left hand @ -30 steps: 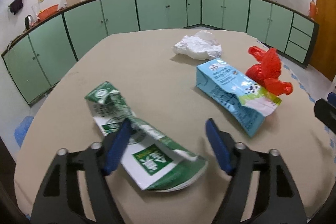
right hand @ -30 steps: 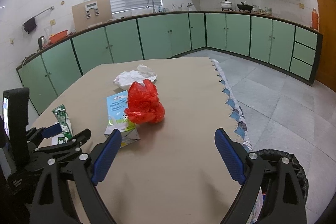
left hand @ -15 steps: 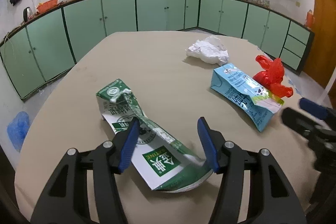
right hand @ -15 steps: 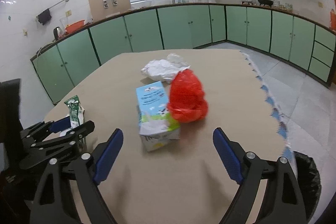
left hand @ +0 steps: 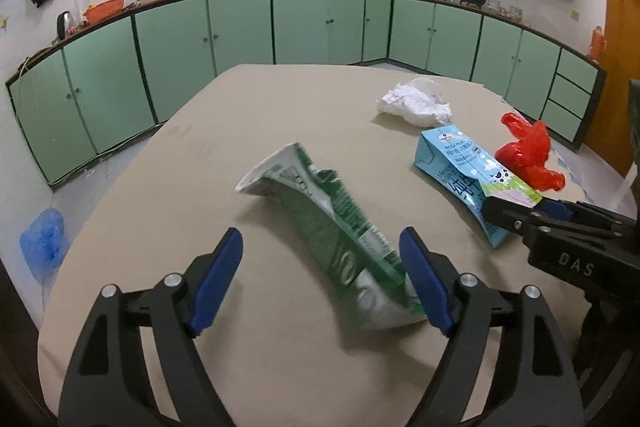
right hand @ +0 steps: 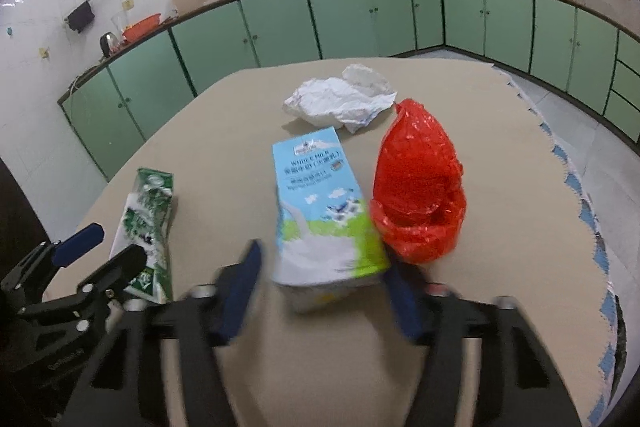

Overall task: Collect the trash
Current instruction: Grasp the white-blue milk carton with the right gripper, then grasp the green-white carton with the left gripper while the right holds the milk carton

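A crushed green milk carton (left hand: pixel 340 227) lies on the beige table (left hand: pixel 200 163), tilted and blurred, its near end against the right finger of my open left gripper (left hand: pixel 322 279). It also shows in the right wrist view (right hand: pixel 146 223). A blue milk carton (right hand: pixel 324 211) lies between the fingers of my open right gripper (right hand: pixel 324 291); in the left wrist view (left hand: pixel 468 175) that gripper (left hand: pixel 520 211) is at its near end. A red plastic bag (right hand: pixel 420 187) and crumpled white paper (right hand: pixel 340 99) lie beside and beyond it.
The table's scalloped right edge (right hand: pixel 576 195) drops to a tiled floor. Green kitchen cabinets (left hand: pixel 320 27) run around the back. A blue bag (left hand: pixel 42 243) lies on the floor at the left. The left gripper (right hand: pixel 80 267) shows in the right wrist view.
My left gripper has opened wider and the green carton has shifted and tilted against its right finger. My right gripper has moved in over the blue carton's near end.
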Tool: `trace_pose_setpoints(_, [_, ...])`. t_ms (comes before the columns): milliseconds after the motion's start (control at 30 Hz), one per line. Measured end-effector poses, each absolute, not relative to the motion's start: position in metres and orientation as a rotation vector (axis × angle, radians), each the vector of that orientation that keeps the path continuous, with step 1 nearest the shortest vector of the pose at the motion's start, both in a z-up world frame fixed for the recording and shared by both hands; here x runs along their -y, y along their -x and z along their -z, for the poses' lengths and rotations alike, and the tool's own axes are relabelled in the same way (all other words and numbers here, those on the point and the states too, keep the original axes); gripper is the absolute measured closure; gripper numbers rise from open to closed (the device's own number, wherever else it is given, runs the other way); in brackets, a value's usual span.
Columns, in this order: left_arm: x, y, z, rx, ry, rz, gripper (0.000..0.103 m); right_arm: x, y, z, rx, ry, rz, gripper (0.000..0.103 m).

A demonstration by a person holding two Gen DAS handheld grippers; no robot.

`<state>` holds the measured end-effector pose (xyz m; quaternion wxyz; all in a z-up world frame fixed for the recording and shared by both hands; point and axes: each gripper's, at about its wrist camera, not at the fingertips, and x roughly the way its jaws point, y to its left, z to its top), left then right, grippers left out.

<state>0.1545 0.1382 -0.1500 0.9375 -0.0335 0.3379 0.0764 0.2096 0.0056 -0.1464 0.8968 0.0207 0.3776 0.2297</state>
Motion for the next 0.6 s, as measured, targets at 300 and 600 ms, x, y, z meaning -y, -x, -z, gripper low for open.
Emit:
trace_pose_setpoints(300, [-0.14,-0.172,0.16,-0.737,0.086,-0.178,0.017,0.005,-0.197,0.146,-0.77,-0.045,-0.462,0.056])
trace_pose_setpoints(600, [-0.137,-0.185,0.161,-0.761,0.111,-0.15,0.052,0.005,-0.199,0.151,-0.778,-0.039,-0.459,0.055])
